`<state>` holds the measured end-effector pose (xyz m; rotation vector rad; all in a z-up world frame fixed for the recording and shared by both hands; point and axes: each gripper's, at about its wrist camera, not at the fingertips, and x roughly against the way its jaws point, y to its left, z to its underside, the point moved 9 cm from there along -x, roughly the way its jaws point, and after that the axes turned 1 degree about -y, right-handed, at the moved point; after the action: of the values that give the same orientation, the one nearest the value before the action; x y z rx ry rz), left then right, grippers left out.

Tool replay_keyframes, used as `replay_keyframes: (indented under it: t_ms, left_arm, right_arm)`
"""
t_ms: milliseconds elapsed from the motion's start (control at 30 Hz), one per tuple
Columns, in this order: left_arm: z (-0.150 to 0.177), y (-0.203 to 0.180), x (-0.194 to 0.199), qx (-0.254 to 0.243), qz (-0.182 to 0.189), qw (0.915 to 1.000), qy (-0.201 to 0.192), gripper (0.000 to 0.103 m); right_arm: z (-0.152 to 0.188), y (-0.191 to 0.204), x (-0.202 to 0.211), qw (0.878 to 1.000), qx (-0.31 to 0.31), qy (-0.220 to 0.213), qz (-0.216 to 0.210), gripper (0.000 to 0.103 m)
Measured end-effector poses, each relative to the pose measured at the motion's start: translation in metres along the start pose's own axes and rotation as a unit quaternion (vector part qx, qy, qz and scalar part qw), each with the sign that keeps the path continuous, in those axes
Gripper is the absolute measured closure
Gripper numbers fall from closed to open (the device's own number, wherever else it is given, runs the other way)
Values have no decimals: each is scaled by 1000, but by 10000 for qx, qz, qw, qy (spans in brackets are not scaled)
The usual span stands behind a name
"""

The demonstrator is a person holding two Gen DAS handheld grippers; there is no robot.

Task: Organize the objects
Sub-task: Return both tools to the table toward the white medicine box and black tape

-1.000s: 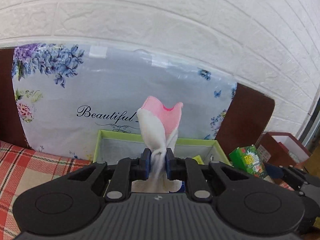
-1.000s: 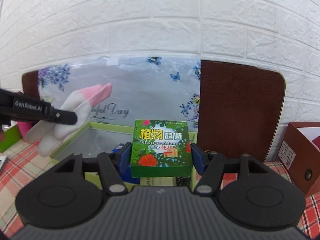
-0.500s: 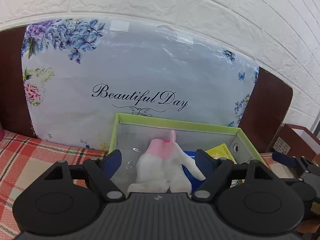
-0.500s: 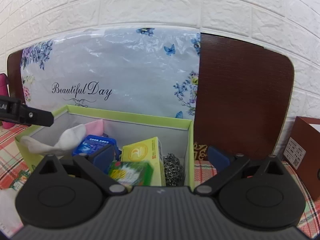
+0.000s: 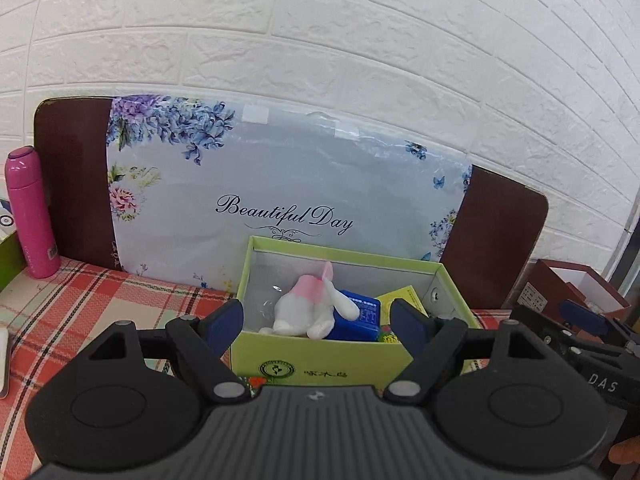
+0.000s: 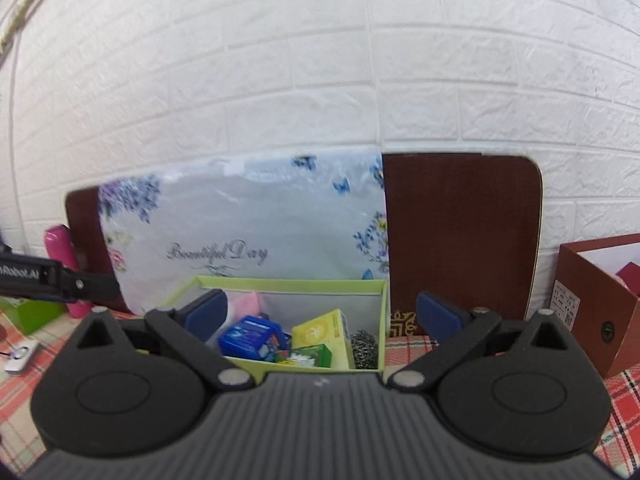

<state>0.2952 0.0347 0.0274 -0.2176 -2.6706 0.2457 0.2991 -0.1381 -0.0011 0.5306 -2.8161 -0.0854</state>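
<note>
Lime-green cardboard box (image 5: 320, 360) stands open-topped on the red plaid table (image 5: 80, 308), its inner walls pale grey. Inside, at the left, lies a white plush toy (image 5: 308, 312) with a pink patch and one pink-lined ear poking up. Touching it on the right is a blue packet (image 5: 356, 318) with white print too small to read. Next comes a yellow carton (image 6: 324, 330) bearing a round white logo, tilted against the packet. A green box with a daisy print (image 6: 310, 356) lies low at the front, and a steel scouring ball (image 6: 364, 346) sits in the right corner.

Writing: the box front carries a round green emblem and a few characters I cannot read. Behind it a floral board (image 5: 280, 188) leans on the white brick wall, lettered "Beautiful Day" in script. A dark brown panel (image 6: 460, 236) stands behind that.

Left claw (image 5: 318, 322) hovers just in front of the box, fingers spread wide, nothing between them; the toy and the blue packet show through the gap, beyond the pads and apart from them. Right claw (image 6: 322, 312) is likewise spread and empty, pulled back from the box, with the yellow carton and green box framed between its blue pads. From the left view its fingers appear at the far right, marked "DAS".

Pink flask (image 5: 30, 212) stands upright far left. Brown carton (image 6: 600, 300) sits open at the right.
</note>
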Motion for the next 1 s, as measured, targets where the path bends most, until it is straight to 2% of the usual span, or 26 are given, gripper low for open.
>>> replay_keyframes:
  t_ms: [233, 433, 700, 867, 1000]
  left_arm:
    - [40, -1, 44, 309, 68, 9994, 110, 19]
    - [90, -5, 60, 279, -11, 9989, 388, 19]
    - [149, 5, 57, 121, -416, 9962, 759, 19]
    - [157, 3, 51, -247, -575, 9954, 725, 19]
    - [152, -5, 37, -525, -595, 9950, 609, 19]
  right_arm:
    - [10, 17, 58, 9998, 58, -86, -195, 0]
    - [46, 28, 89, 9997, 73, 115, -179, 0]
    - [105, 30, 105, 9982, 13, 598, -12, 0]
    - [138, 26, 108, 9955, -69, 940, 130, 0]
    - [149, 20, 109, 9938, -236, 1067, 185, 0]
